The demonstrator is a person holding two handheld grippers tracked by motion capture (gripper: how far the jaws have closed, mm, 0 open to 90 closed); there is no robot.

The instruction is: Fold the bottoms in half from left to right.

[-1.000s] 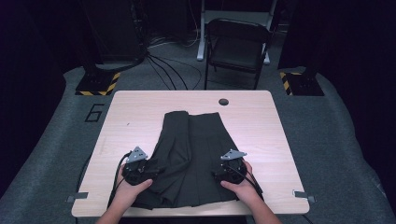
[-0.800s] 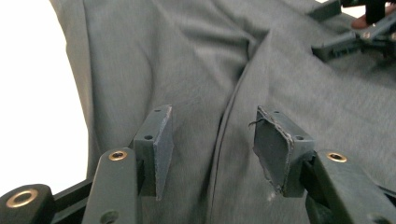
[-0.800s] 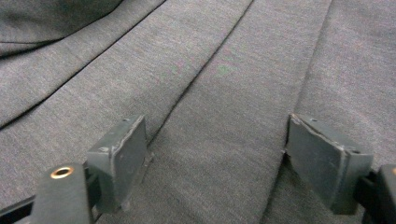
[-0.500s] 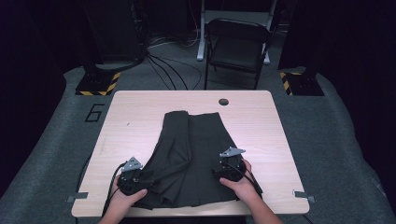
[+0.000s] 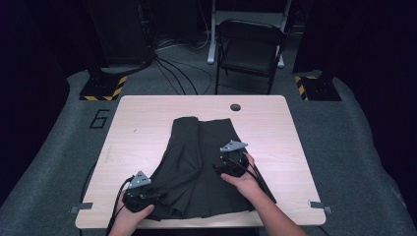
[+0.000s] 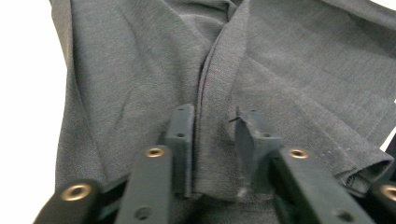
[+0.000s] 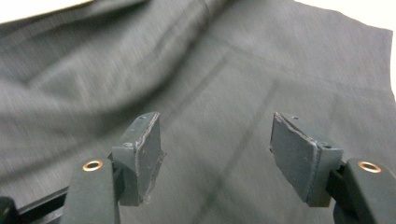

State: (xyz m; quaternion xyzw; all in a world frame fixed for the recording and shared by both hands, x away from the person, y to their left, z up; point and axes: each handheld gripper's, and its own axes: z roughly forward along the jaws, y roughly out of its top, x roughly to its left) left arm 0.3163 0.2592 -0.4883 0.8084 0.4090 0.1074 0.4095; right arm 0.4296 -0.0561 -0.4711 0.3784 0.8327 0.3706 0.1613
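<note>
A dark grey pleated garment (image 5: 206, 142) lies spread on the wooden table (image 5: 142, 128). My left gripper (image 5: 155, 195) sits at the garment's near left hem. In the left gripper view its jaws (image 6: 215, 126) have just been closing and now pinch a raised fold of the cloth (image 6: 289, 70) between the pads. My right gripper (image 5: 221, 165) hovers over the garment's right half, held by a hand. Its jaws (image 7: 215, 135) have just been closing a little but stand wide apart, with the flat cloth (image 7: 210, 60) below them and nothing between them.
A small dark hole (image 5: 235, 107) marks the table's far side. A folding chair (image 5: 251, 49) and floor cables (image 5: 177, 73) lie beyond the table. Bare wood (image 5: 290, 142) runs along both sides of the garment.
The left gripper slid toward the near table edge and closed on a fold at the hem. The right gripper lifted and moved away from the person, over the garment's middle.
</note>
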